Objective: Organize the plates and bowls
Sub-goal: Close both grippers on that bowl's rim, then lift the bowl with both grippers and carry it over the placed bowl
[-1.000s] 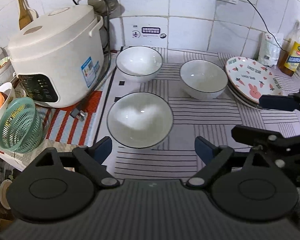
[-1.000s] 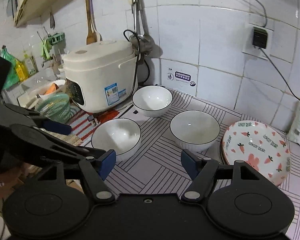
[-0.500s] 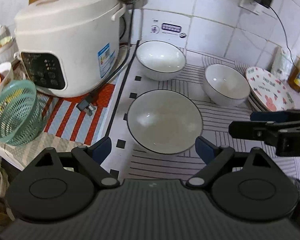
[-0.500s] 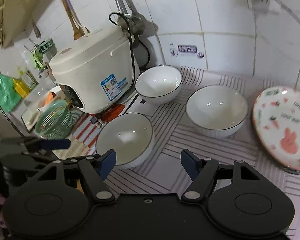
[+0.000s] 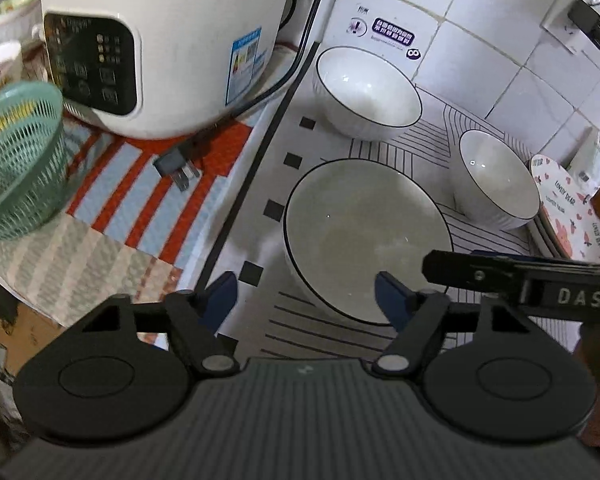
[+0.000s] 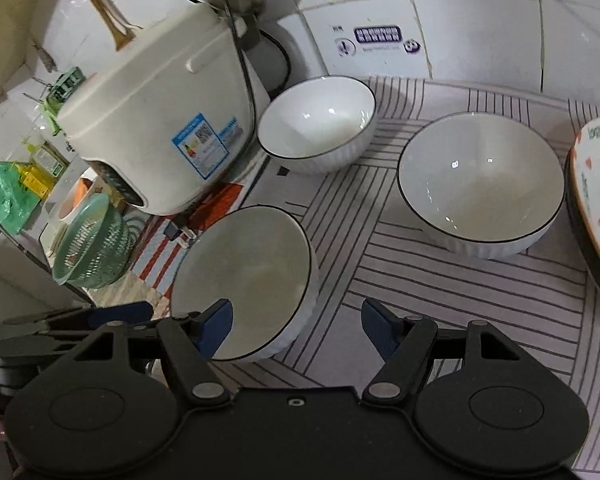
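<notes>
Bowl (image 5: 364, 236) — left gripper (image 5: 306, 294) jaws closing, seemingly untouched.

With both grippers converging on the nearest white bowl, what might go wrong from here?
1. The left gripper is closing astride the near rim of the nearest white dark-rimmed ceramic bowl; a thin rim pinch could slip or tip it.
2. The right gripper crowds the same bowl, so the tools may collide.
3. A shoved bowl could knock the neighbouring white bowl.

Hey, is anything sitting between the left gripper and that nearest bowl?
Nothing visible. The left gripper, jaws closing, already straddles the near rim of the nearest bowl, with only bare striped mat below it.
</notes>
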The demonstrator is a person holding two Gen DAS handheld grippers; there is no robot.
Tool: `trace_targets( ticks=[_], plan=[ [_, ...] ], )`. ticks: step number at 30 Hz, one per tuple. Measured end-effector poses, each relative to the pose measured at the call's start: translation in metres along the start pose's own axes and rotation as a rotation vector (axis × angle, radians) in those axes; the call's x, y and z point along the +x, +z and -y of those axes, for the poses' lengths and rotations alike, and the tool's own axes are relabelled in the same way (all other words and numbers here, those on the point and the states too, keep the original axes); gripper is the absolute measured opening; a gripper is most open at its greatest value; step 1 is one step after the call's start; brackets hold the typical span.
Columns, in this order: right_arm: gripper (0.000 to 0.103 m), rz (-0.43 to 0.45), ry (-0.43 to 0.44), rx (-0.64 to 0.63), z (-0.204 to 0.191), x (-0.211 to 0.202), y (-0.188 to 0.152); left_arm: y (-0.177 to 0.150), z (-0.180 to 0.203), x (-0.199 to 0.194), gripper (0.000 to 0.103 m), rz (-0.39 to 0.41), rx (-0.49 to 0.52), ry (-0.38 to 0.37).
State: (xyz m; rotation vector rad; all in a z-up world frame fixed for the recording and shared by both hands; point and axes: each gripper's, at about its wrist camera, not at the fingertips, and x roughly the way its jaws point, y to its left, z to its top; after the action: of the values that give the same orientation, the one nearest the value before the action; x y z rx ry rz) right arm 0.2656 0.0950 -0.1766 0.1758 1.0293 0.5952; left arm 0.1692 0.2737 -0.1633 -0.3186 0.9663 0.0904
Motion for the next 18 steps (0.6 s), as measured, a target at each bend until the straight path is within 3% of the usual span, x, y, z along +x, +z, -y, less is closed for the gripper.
trace_targets(
  ticks=[10, 13, 15, 16, 18],
  plan=[
    [0.073, -0.050, 0.015, 0.072, 0.007, 0.024, 0.005, 0.004, -0.002, 0.013, 0.034, -0.048, -0.040, -0.032],
    [0.064, -0.065, 0.016, 0.084, 0.009, 0.029, 0.006, 0.005, -0.001, 0.016, 0.026, -0.055, -0.047, -0.034],
    [0.054, -0.077, 0.007, 0.094, 0.010, 0.034, 0.006, 0.005, 0.000, 0.017, 0.025, -0.056, -0.049, -0.026],
    [0.042, -0.082, 0.002, 0.097, 0.010, 0.034, 0.006, 0.005, 0.000, 0.018, 0.025, -0.056, -0.049, -0.023],
    [0.036, -0.082, 0.010, 0.107, 0.011, 0.036, 0.006, 0.006, 0.000, 0.020, 0.024, -0.057, -0.055, -0.018]
  ],
)
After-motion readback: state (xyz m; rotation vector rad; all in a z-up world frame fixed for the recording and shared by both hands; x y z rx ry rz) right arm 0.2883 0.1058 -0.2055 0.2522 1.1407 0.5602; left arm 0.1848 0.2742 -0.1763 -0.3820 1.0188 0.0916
